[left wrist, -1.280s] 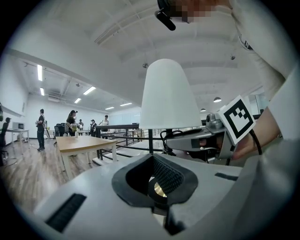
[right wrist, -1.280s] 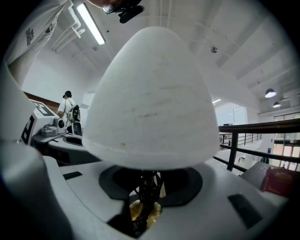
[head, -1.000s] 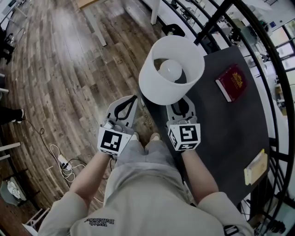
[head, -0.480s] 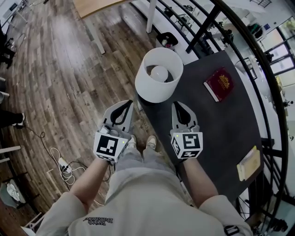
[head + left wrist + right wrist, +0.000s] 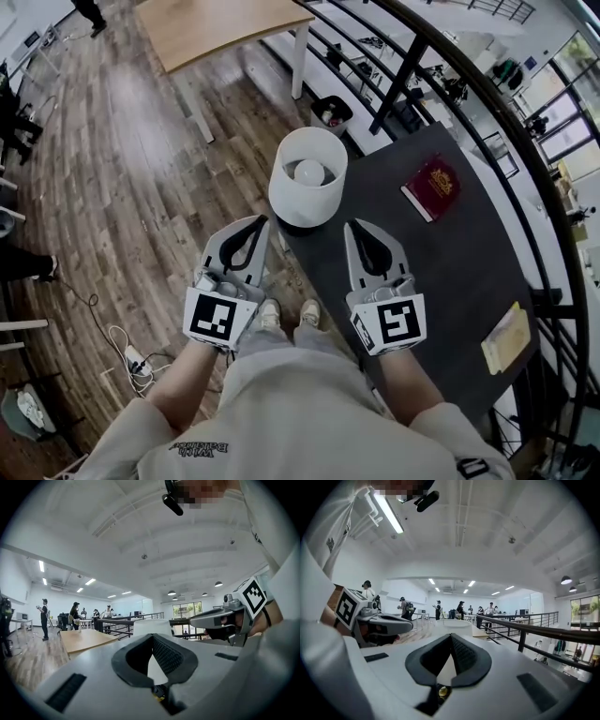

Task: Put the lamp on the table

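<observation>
**Lamp on table: both tools closed, empty**

The lamp stands upright at the table's corner, on the side next to the wooden floor. Its white shade overhangs the edge and hides the base. The left gripper has its jaws together with nothing between them. The right gripper has just been closing its jaws, which now meet on nothing. Both grippers are near the lamp, one on each side, clear of the shade. A red book lies farther along the table.
</observation>
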A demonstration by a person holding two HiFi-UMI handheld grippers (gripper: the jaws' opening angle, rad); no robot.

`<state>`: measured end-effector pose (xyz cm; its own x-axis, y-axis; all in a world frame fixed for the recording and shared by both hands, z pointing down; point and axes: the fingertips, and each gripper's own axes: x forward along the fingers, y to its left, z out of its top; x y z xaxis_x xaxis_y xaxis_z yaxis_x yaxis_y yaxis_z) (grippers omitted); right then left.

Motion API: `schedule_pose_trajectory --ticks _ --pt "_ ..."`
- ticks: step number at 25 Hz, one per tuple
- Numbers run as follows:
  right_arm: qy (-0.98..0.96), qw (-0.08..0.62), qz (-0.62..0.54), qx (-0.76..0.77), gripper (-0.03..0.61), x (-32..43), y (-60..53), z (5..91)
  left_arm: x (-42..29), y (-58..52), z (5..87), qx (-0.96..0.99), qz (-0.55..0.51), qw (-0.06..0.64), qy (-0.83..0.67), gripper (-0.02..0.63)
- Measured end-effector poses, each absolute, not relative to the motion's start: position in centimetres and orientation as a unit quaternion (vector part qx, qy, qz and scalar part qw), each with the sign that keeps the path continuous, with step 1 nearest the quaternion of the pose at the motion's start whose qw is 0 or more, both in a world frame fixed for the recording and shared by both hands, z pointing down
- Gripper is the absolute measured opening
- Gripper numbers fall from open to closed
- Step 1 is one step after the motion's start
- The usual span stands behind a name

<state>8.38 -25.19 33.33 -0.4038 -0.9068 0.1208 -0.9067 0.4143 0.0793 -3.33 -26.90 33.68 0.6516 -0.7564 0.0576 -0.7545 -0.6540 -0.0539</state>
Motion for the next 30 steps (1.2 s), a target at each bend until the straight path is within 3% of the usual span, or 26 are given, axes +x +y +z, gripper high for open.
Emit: schedule_pose_trajectory --ticks 7,30 --pt "-0.847 0.006 -0.048 0.529 0.002 7.2 -22.9 28.3 -3.5 -24.5 30.6 -0.907 0.002 0.037 0.419 0.006" --pt "-0.858 0.041 -0.038 0.511 0.002 6.1 -22.1 29.7 -2.7 -23.9 32.2 -0.916 -0.032 0.038 0.397 0.006"
